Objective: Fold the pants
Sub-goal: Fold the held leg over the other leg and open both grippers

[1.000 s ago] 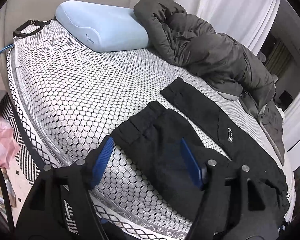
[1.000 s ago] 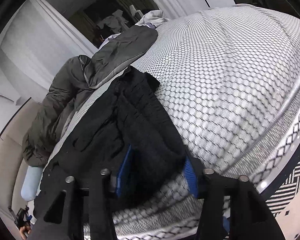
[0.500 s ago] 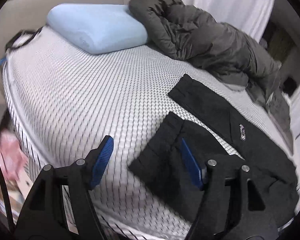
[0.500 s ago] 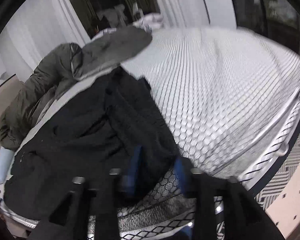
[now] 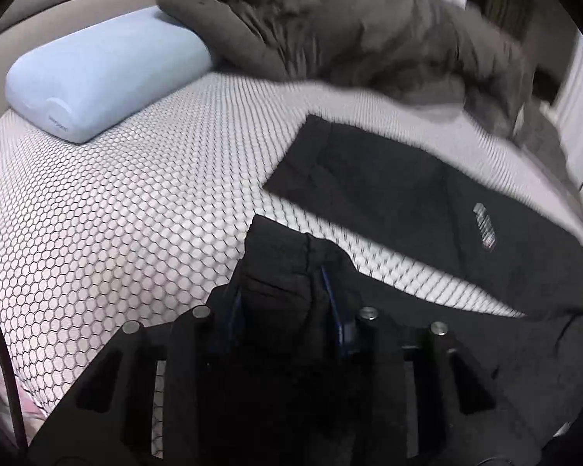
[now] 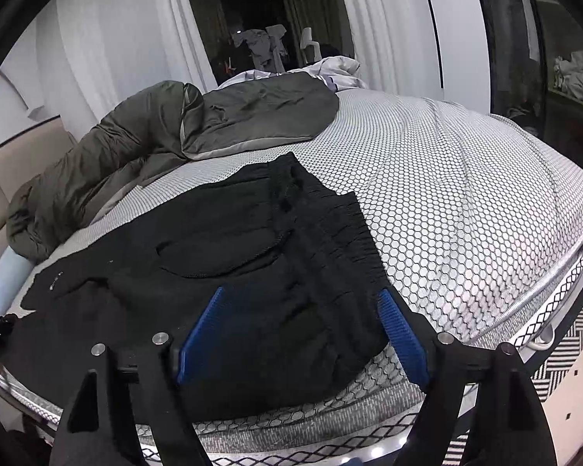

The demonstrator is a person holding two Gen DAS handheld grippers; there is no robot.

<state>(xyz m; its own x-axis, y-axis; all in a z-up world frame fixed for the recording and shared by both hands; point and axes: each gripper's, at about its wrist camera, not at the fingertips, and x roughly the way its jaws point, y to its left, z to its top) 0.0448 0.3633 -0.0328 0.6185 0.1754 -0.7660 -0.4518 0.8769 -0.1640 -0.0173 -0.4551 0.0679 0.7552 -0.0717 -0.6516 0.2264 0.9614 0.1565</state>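
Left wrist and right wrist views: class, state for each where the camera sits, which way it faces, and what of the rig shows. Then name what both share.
Left wrist: rides the left tool, facing the pale blue pillow and headboard; its blue fingers pinch a pant-leg hem.
Right wrist: rides the right tool, facing the curtains; fingers spread wide over the waistband.
Shared: the black pants, grey jacket, and honeycomb bed sheet.
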